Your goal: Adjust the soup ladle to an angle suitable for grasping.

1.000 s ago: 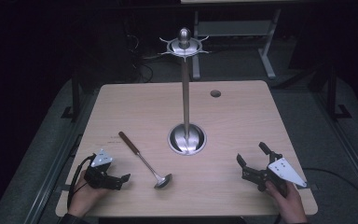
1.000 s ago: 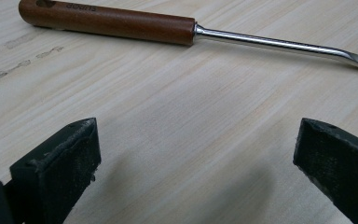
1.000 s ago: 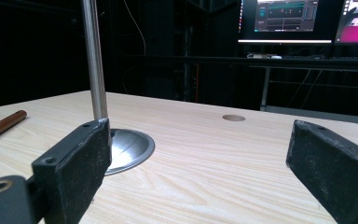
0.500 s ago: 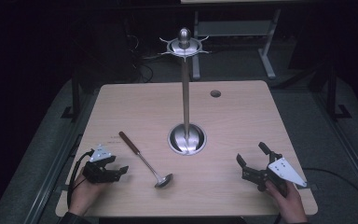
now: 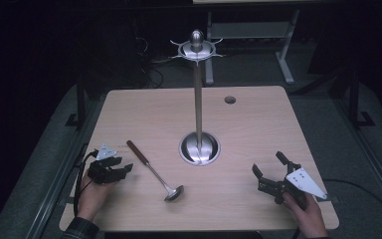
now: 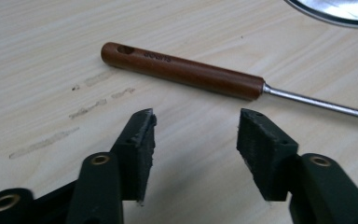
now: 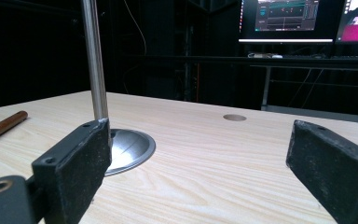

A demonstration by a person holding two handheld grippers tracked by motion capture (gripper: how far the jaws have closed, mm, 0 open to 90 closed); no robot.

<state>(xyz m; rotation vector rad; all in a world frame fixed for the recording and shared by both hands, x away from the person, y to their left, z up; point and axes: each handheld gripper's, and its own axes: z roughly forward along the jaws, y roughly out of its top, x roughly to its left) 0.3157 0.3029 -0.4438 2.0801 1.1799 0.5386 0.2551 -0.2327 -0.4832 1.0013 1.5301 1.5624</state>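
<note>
A ladle [image 5: 154,172] with a brown wooden handle [image 6: 182,71] and a steel bowl lies flat on the wooden table [image 5: 258,124], left of centre. My left gripper [image 5: 121,171] hovers just left of the handle, open, nothing between its jaws; in the left gripper view [image 6: 196,140] the handle lies just beyond the fingertips. A tall steel stand [image 5: 198,94] with hooks at its top rises from a round base [image 7: 130,149] at the table's middle. My right gripper [image 5: 269,170] rests open at the front right, empty, with its own camera showing the gap [image 7: 200,154].
A round cable hole [image 5: 230,99] sits in the table's far right part. Dark floor and desk legs surround the table. Monitors [image 7: 303,18] glow beyond the far edge in the right gripper view.
My left gripper has shifted up and toward the ladle's wooden handle, turning to face it. The right gripper and the ladle have stayed put.
</note>
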